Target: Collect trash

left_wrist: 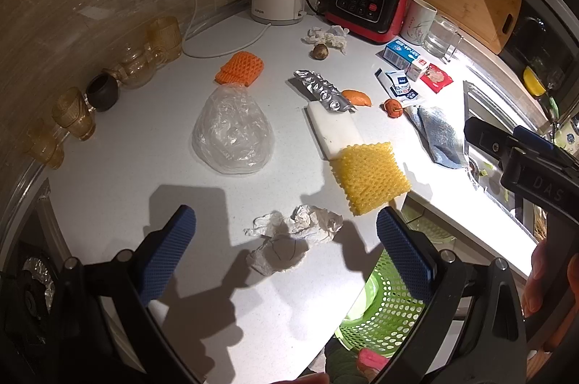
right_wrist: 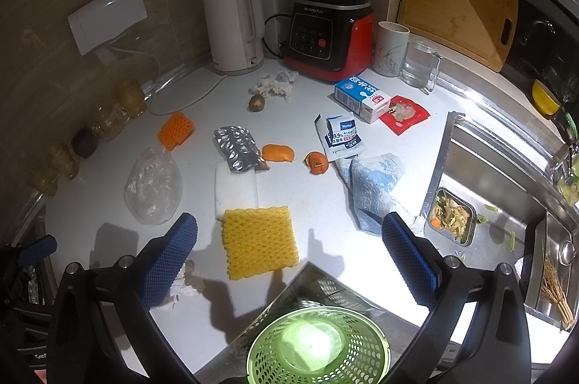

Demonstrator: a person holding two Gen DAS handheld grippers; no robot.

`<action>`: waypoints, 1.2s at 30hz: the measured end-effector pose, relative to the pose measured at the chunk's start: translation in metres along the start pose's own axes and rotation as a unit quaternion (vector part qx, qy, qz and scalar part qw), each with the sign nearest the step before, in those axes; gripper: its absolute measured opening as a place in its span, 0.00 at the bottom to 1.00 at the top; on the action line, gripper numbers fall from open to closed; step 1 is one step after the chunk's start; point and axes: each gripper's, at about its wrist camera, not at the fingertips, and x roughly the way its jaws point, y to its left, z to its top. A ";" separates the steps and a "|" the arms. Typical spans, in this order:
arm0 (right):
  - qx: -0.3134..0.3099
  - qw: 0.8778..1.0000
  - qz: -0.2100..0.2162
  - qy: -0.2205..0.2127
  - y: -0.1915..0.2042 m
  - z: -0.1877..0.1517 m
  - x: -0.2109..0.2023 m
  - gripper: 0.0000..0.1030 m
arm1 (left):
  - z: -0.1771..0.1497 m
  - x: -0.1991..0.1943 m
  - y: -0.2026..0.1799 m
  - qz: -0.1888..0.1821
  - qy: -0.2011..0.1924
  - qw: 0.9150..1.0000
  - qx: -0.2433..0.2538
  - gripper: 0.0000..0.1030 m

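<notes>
Green basket looks empty below both wide-open, empty jaws; only the right view shows the sink.

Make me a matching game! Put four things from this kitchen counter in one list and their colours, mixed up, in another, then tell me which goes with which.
Things:
1. kettle
2. foam net near the counter edge
3. basket
4. snack packet

Colours:
A. green
B. red
C. white
D. yellow

Pairs: 1-C, 2-D, 3-A, 4-B
</notes>
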 end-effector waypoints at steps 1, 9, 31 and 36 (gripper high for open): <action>0.000 1.000 0.000 0.000 0.000 0.000 0.000 0.98 | 0.000 -0.001 0.000 0.000 0.000 1.000 -0.001 0.93; 0.000 1.000 0.000 0.000 0.000 0.000 0.000 0.98 | 0.000 0.000 0.001 -0.001 0.000 1.000 0.001 0.93; 0.001 1.000 0.002 0.003 -0.002 -0.003 -0.002 0.98 | -0.001 0.000 0.000 -0.004 -0.003 1.000 0.004 0.93; 0.001 1.000 0.003 0.006 0.000 -0.003 0.001 0.98 | -0.003 0.002 0.001 -0.005 -0.002 1.000 0.004 0.93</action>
